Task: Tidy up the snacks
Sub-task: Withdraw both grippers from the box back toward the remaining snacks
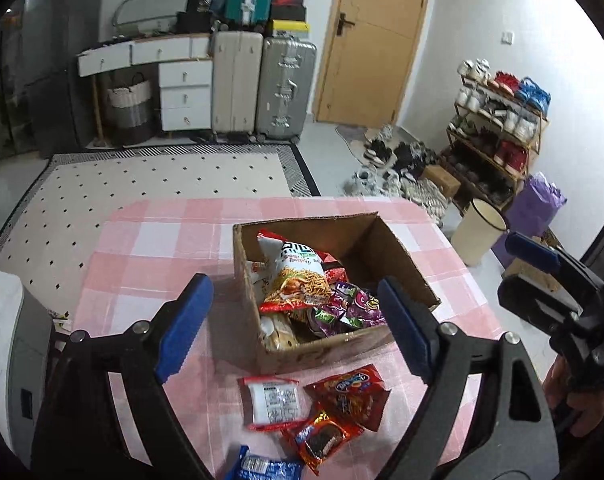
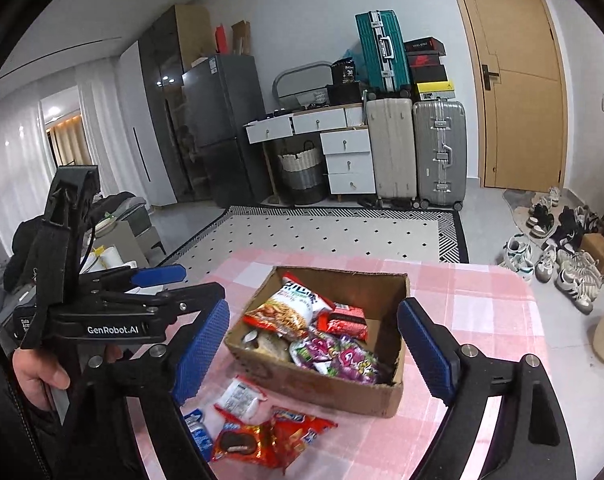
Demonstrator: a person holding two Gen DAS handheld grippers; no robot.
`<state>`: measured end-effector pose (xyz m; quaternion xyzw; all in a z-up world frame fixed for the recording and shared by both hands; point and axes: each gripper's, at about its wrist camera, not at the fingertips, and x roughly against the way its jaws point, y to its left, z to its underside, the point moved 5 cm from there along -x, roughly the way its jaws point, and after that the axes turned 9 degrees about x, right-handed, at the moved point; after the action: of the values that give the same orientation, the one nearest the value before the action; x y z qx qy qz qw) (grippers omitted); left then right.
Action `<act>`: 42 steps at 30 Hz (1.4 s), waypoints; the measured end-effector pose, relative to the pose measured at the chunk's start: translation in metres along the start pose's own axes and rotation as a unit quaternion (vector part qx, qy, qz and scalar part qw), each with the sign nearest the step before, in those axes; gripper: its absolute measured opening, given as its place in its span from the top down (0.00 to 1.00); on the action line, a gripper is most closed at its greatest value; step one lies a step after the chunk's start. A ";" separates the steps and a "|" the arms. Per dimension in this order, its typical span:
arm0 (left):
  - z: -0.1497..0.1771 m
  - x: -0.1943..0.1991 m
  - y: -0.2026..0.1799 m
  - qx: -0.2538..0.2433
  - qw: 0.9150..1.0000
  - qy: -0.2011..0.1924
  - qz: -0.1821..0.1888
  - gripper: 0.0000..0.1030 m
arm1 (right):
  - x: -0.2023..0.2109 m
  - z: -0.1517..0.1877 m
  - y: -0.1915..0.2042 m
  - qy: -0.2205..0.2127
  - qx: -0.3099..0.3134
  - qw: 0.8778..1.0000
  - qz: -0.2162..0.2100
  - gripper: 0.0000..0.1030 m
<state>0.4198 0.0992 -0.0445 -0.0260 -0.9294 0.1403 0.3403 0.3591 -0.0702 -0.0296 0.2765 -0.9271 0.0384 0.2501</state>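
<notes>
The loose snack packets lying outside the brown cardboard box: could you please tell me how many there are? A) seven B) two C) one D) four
D: the white packet, red packet, orange cookie packet and blue packet lie on the pink checked tablecloth before the brown cardboard box.

- Open brown cardboard box (image 1: pixel 386 248): matt corrugated paperboard, walls scuffed, top edges rough and torn.
- Pink-and-white checked tablecloth (image 1: pixel 150 240): smooth, with a faint sheen.
- Red noodle-snack bag (image 1: pixel 294 280) and purple candy bags (image 1: pixel 350 304) in the box: glossy crinkled plastic film.
- Loose packets at 6 o'clock of the box: red-edged white sachet (image 1: pixel 271 400), red chip packet (image 1: pixel 352 394), orange-red chocolate-biscuit wrapper (image 1: pixel 322 440), blue wrapper (image 1: pixel 262 466); all shiny film.
- Left gripper (image 1: pixel 298 332): matt black moulded plastic arms, bright metal pivot screws; blue finger pads (image 1: pixel 184 326) of ribbed rubbery material.
- Right gripper (image 2: pixel 314 352): same black plastic; blue pads (image 2: pixel 202 350) finely knurled.
</notes>
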 end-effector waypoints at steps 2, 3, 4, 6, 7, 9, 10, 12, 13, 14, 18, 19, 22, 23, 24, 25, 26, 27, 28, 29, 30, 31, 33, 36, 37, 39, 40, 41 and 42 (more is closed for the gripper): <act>0.005 0.016 -0.003 -0.003 1.000 -0.010 0.004 0.19 | 0.009 0.001 0.008 -0.004 0.003 1.000 0.001 0.13; 0.007 0.022 -0.004 -0.005 1.000 -0.015 0.003 0.19 | 0.012 0.002 0.011 -0.005 0.003 1.000 -0.001 0.12; 0.010 0.030 -0.005 -0.007 1.000 -0.020 0.003 0.19 | 0.015 0.003 0.013 -0.006 0.003 1.000 -0.003 0.12; 0.014 0.043 -0.007 -0.008 1.000 -0.026 0.004 0.19 | 0.022 0.004 0.021 -0.007 0.004 1.000 -0.004 0.12; 0.017 0.048 -0.008 -0.007 1.000 -0.030 0.006 0.19 | 0.026 0.005 0.024 -0.008 0.004 1.000 -0.004 0.12; 0.025 0.060 -0.009 -0.003 0.999 -0.036 0.007 0.19 | 0.033 0.009 0.032 -0.008 0.003 1.000 -0.009 0.11; 0.029 0.063 -0.011 -0.005 0.999 -0.037 0.010 0.19 | 0.037 0.009 0.034 -0.009 0.002 1.000 -0.009 0.10; 0.038 0.072 -0.014 -0.013 0.999 -0.038 0.007 0.18 | 0.046 0.013 0.040 -0.015 0.001 1.000 -0.011 0.07; 0.043 0.076 -0.015 -0.014 0.999 -0.039 0.007 0.17 | 0.050 0.014 0.044 -0.017 0.001 1.000 -0.010 0.06; 0.047 0.080 -0.015 -0.013 0.999 -0.039 0.008 0.15 | 0.052 0.016 0.046 -0.018 0.000 1.000 -0.011 0.05; 0.064 0.094 -0.013 -0.006 0.999 -0.045 0.012 0.00 | 0.058 0.029 0.059 -0.019 0.001 1.000 -0.021 0.04; 0.068 0.096 -0.013 -0.007 0.999 -0.045 0.010 0.00 | 0.057 0.031 0.062 -0.020 -0.002 0.999 -0.025 0.04; 0.079 0.100 -0.006 0.000 0.999 -0.042 0.009 0.00 | 0.053 0.040 0.065 -0.017 -0.009 0.999 -0.028 0.04; 0.082 0.100 -0.003 0.002 0.999 -0.042 0.006 0.00 | 0.051 0.045 0.066 -0.013 -0.013 0.999 -0.028 0.04; 0.087 0.102 0.000 0.006 0.999 -0.042 0.004 0.00 | 0.049 0.048 0.066 -0.011 -0.016 0.999 -0.029 0.04; 0.090 0.104 0.002 0.009 0.999 -0.043 0.003 0.00 | 0.047 0.053 0.066 -0.009 -0.021 0.999 -0.030 0.04; 0.091 0.102 0.004 0.011 0.999 -0.043 0.002 0.00 | 0.045 0.058 0.066 -0.006 -0.025 0.999 -0.032 0.04; 0.094 0.102 0.007 0.012 0.999 -0.044 0.000 0.00 | 0.042 0.063 0.065 -0.002 -0.029 0.999 -0.032 0.04; 0.098 0.102 0.009 0.014 0.999 -0.043 -0.002 0.00 | 0.039 0.066 0.065 0.001 -0.032 0.999 -0.033 0.04; 0.100 0.099 0.010 0.016 0.999 -0.042 -0.004 0.00 | 0.036 0.071 0.064 0.006 -0.034 0.999 -0.034 0.03; 0.103 0.097 0.012 0.018 0.999 -0.040 -0.006 0.00 | 0.031 0.077 0.064 0.014 -0.035 0.999 -0.034 0.03; 0.107 0.095 0.013 0.020 0.999 -0.036 -0.007 0.00 | 0.027 0.082 0.063 0.019 -0.036 0.999 -0.033 0.03; 0.114 0.089 0.018 0.027 0.999 -0.029 -0.008 0.00 | 0.018 0.092 0.061 0.029 -0.041 0.998 -0.031 0.02; 0.127 0.080 0.025 0.044 0.999 -0.010 -0.005 0.00 | 0.006 0.104 0.057 0.041 -0.047 0.998 -0.032 0.02; 0.131 0.078 0.028 0.048 0.999 -0.008 -0.007 0.00 | 0.001 0.108 0.055 0.046 -0.049 0.997 -0.032 0.02; 0.140 0.071 0.031 0.050 0.999 0.001 -0.008 0.00 | -0.007 0.115 0.051 0.053 -0.053 0.997 -0.033 0.02; 0.142 0.068 0.033 0.050 0.999 0.003 -0.009 0.00 | -0.011 0.118 0.049 0.057 -0.055 0.996 -0.032 0.02; 0.146 0.065 0.034 0.052 0.999 0.006 -0.012 0.00 | -0.017 0.122 0.047 0.062 -0.056 0.996 -0.033 0.02; 0.148 0.061 0.037 0.054 0.998 0.009 -0.012 0.00 | -0.023 0.125 0.046 0.068 -0.058 0.995 -0.035 0.02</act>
<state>0.2761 0.1073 -0.1246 0.0027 -0.9177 0.1856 0.3511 0.2957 -0.0460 -0.1470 0.2903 -0.8985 -0.0054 0.3292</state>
